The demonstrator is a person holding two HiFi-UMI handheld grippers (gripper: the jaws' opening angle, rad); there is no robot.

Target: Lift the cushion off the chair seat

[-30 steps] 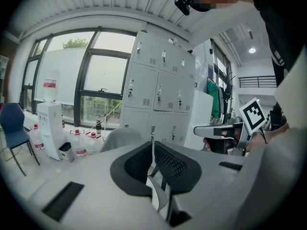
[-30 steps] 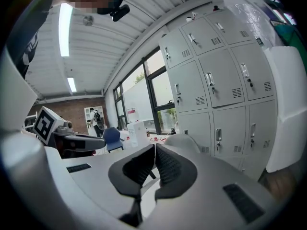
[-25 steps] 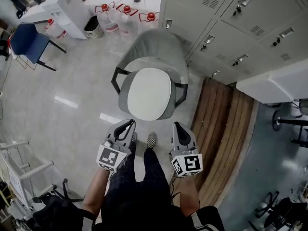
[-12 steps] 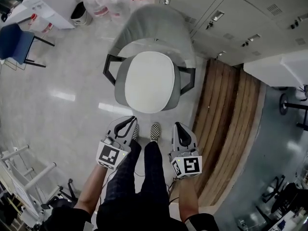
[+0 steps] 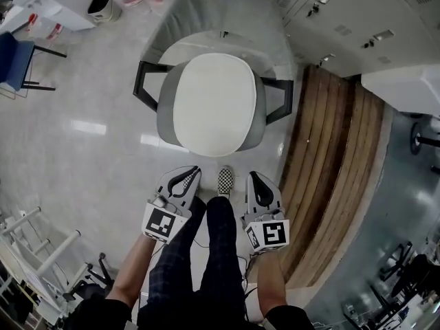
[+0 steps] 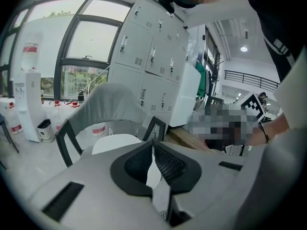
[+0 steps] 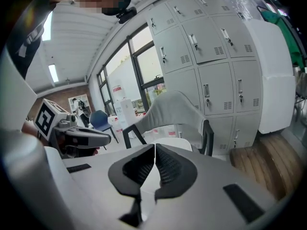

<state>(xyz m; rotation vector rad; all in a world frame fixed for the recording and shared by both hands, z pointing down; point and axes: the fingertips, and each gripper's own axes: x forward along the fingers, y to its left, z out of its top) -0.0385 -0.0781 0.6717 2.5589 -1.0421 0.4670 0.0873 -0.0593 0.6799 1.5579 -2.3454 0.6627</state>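
Observation:
A white oval cushion [image 5: 214,102] lies flat on the seat of a grey armchair [image 5: 227,19] with black arms, straight ahead of me. The cushion [image 6: 115,142] shows just beyond the left jaws, and the same cushion [image 7: 175,143] peeks past the right jaws. My left gripper [image 5: 192,173] hangs shut and empty short of the seat's front edge, left of my leg. My right gripper [image 5: 253,178] is level with it on the other side, also shut with nothing in it. Neither touches the chair.
Grey lockers [image 5: 357,19] stand behind and right of the chair. A slatted wooden bench [image 5: 330,157] runs along the right. A blue chair [image 5: 17,60] and a bin [image 5: 103,2] sit at the far left. My checked shoe [image 5: 225,181] is between the grippers.
Both grippers have sunk toward the floor, still shut. The chair and cushion now look larger and closer in the head view.

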